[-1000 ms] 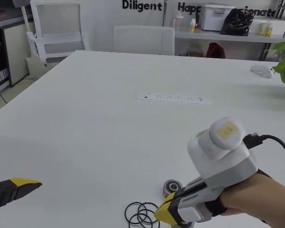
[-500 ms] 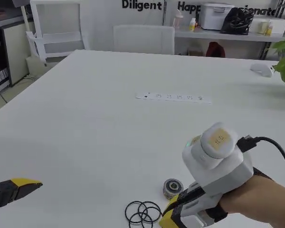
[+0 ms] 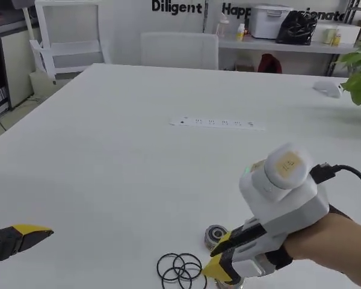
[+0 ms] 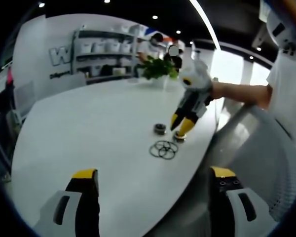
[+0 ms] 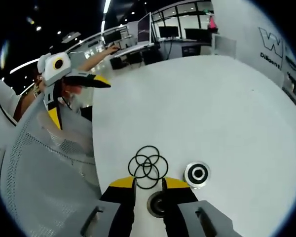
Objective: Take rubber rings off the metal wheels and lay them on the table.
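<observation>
The white table (image 3: 138, 150) takes up most of the head view, and all the work sits crowded at its near edge, at the bottom of the frame right of centre. The left gripper (image 4: 153, 174) is out of it: in its own view its jaws rise far apart with nothing between them, and the work is small and distant near the middle of that frame. In the head view it pokes in at the lower left, well apart from everything. The right gripper (image 5: 149, 183) is the one that counts. Its jaws are drawn close with only a narrow gap, and in its own view a metal wheel (image 5: 157, 203) lies flat at the bottom centre, right in that gap, its bore facing up at the camera. I cannot tell whether the tips are pinching it or just straddling it from above. Just beyond the tips, straight up the frame, lie the loose rubber rings (image 5: 147, 167) — several black loops overlapping on the table. A second wheel (image 5: 197, 174) lies flat just right of the right tip, near the rings but not touching them. As I judge it, the wheel in hand lies dead ahead along the jaws — no reach needed.
</observation>
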